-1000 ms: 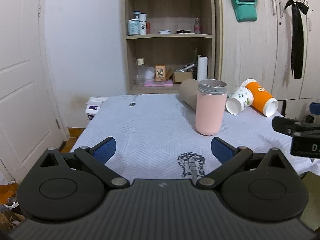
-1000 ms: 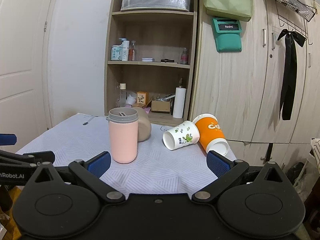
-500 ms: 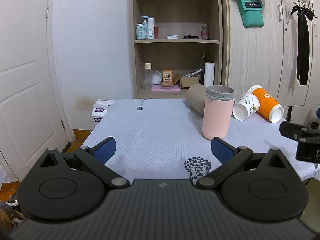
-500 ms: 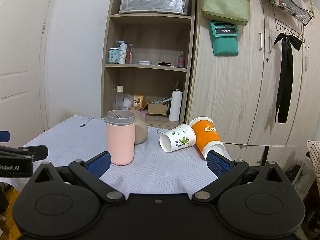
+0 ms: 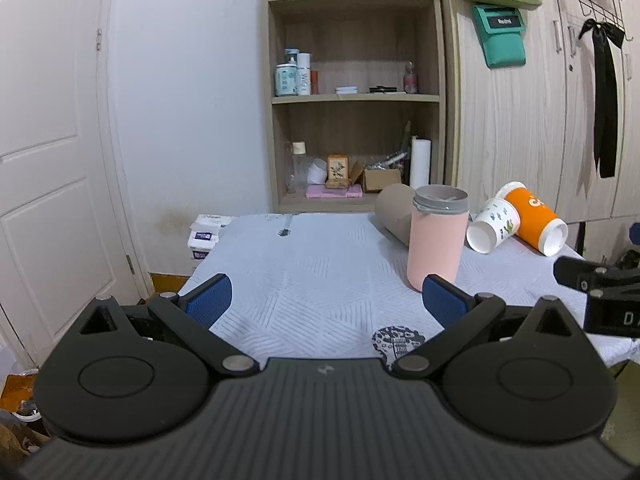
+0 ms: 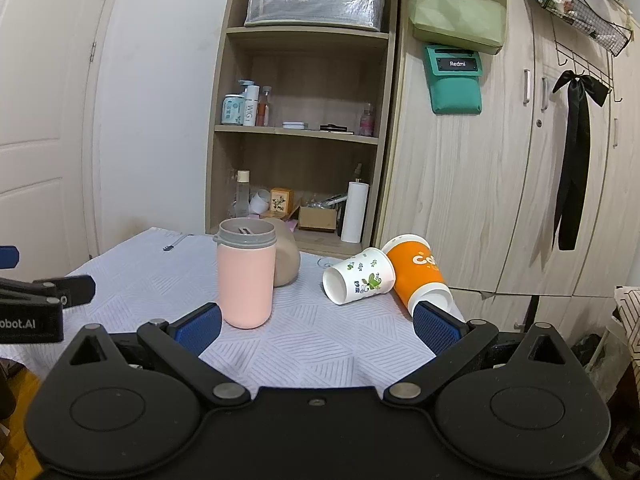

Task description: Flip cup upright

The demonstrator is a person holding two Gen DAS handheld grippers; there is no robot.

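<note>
A pink cup with a grey rim stands upright on the white cloth-covered table. Behind it a beige cup lies on its side. A white cup with green cactus print and an orange cup lie on their sides at the right. My left gripper is open and empty near the table's front edge. My right gripper is open and empty, in front of the cups.
A wooden shelf unit with bottles and boxes stands behind the table. Wooden cupboards are at the right, a white door at the left. Small boxes sit past the table's far left corner.
Both grippers have drawn back and tilted up a little, so the cups look lower and farther. Nothing on the table has moved.
</note>
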